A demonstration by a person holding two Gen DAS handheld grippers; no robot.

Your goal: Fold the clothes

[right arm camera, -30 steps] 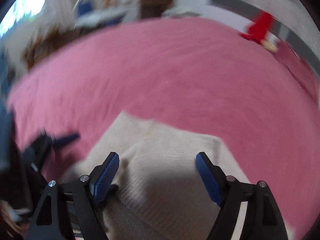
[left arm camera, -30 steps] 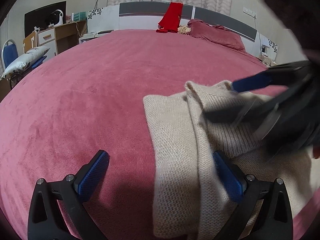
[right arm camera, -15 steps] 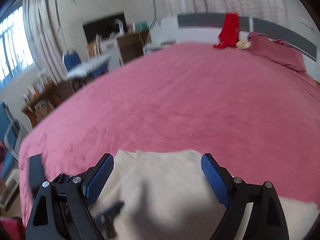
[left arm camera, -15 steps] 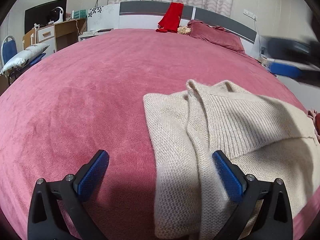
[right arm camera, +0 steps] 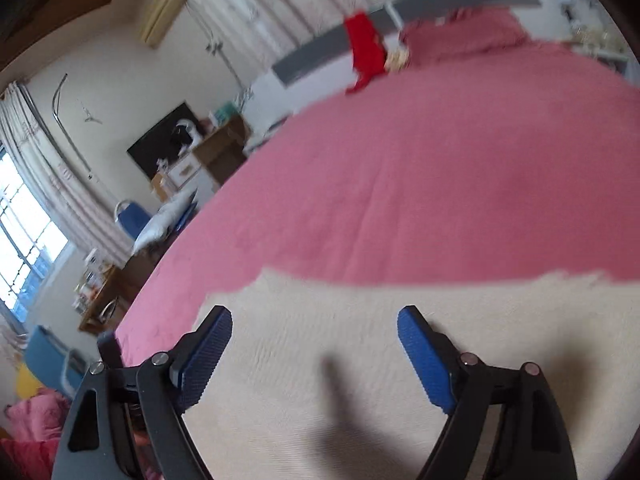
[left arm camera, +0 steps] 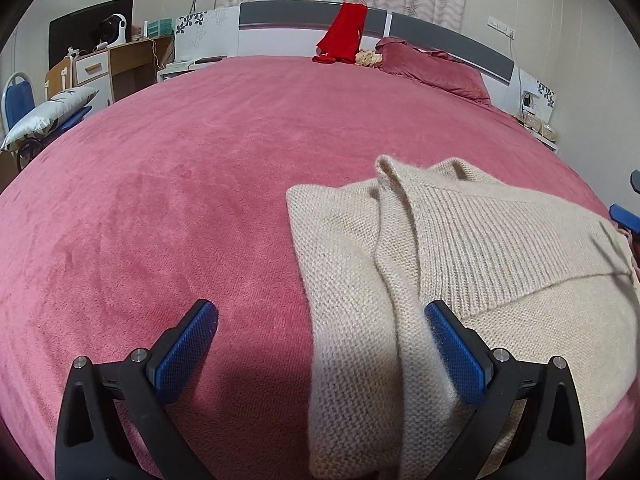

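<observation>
A wide bed covered in a pink plush blanket [left arm camera: 192,184] fills both views, largest of all, with a grey-and-white padded headboard [left arm camera: 288,24] at its far end. On the near right part of the bed lies the cream knitted sweater [left arm camera: 480,264], partly folded: a ribbed panel is laid diagonally over the plain knit, and a raised fold runs from the far tip toward the camera. In the right wrist view the same sweater [right arm camera: 360,360] spreads as a pale, blurred sheet below the fingers. A dark pink pillow [left arm camera: 432,72] rests against the headboard on the right, and a red cloth [left arm camera: 342,34] hangs over the headboard beside it. A wooden desk with a white drawer [left arm camera: 116,64] stands left of the bed. The left hand-held gripper [left arm camera: 320,344] has its jaws spread wide and holds nothing; its right blue pad sits over the sweater's near fold, though contact cannot be judged, and its left pad stands over bare blanket. The right hand-held gripper [right arm camera: 316,344] is likewise spread wide and grips nothing, both blue pads poised over the knit.
</observation>
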